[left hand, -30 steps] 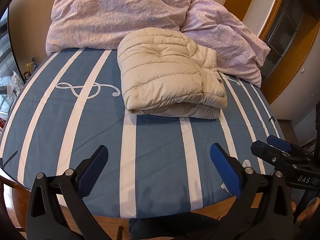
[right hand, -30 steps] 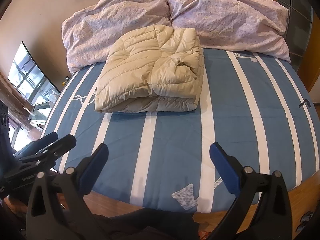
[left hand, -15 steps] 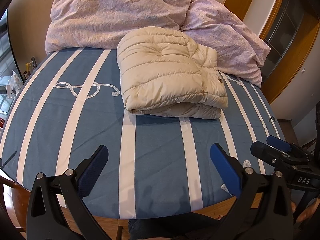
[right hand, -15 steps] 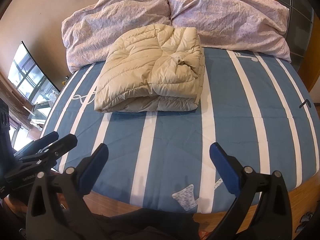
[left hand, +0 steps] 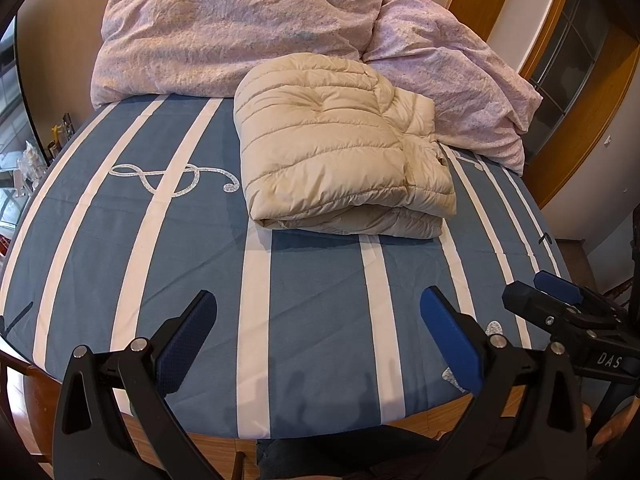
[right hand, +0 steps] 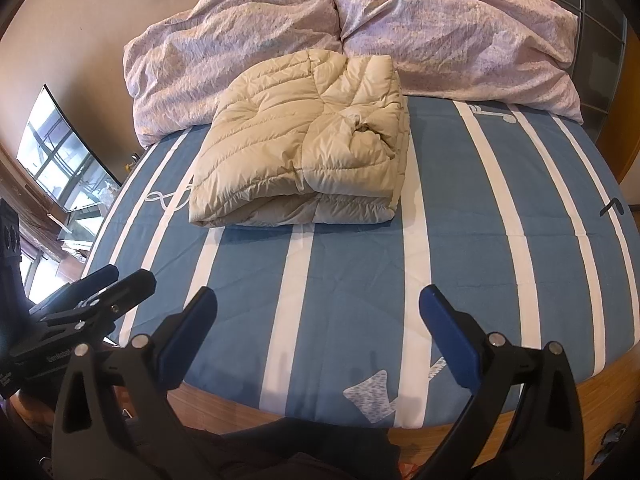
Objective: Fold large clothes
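Observation:
A cream quilted puffer jacket (left hand: 340, 160) lies folded into a thick rectangular bundle on the blue and white striped bed cover (left hand: 312, 280), towards the far side; it also shows in the right wrist view (right hand: 304, 152). My left gripper (left hand: 318, 320) is open and empty over the near edge of the bed, well short of the jacket. My right gripper (right hand: 318, 320) is open and empty, also at the near edge. Each gripper shows at the side of the other's view: the right one (left hand: 560, 304), the left one (right hand: 104, 284).
Two pink crumpled pillows (left hand: 240, 28) (right hand: 452, 32) lie behind the jacket against the wall. The wooden bed frame (right hand: 600, 400) runs along the near edge. A window (right hand: 60, 160) is at the left, a wooden door frame (left hand: 580, 100) at the right.
Both grippers have drifted only slightly; the jacket stays folded in the same place and both grippers stay open.

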The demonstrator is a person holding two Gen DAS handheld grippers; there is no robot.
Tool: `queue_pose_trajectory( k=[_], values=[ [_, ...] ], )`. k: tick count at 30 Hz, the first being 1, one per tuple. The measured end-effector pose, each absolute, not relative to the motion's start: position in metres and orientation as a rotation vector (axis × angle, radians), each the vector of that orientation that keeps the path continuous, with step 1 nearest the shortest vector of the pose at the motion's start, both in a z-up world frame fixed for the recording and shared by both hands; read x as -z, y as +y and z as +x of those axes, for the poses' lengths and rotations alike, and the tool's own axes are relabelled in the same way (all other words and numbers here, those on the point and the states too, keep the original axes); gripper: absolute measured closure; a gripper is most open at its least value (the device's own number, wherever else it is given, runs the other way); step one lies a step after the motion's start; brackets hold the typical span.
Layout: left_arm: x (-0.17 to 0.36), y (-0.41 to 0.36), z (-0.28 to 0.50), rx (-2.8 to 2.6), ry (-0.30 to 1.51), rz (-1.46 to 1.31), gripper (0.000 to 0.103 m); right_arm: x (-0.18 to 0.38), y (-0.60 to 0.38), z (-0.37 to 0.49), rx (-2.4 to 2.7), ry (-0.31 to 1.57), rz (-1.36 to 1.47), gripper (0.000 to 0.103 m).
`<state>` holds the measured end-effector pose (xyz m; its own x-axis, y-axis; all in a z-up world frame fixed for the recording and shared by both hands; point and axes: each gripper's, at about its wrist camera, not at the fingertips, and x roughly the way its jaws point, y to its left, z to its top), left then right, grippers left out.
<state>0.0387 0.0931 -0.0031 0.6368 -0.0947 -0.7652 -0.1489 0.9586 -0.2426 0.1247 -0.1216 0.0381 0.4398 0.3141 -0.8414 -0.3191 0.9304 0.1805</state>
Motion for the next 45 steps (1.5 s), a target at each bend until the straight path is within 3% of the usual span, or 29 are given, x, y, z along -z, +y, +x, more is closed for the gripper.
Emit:
queue_pose_trajectory(
  k=[45],
  values=[
    [0.0103,0.0951,0.0475,-0.042,0.894,-0.295,0.001,-0.0346,-0.1193,0.1331,-0.39,1.053,0.004,0.002]
  ],
)
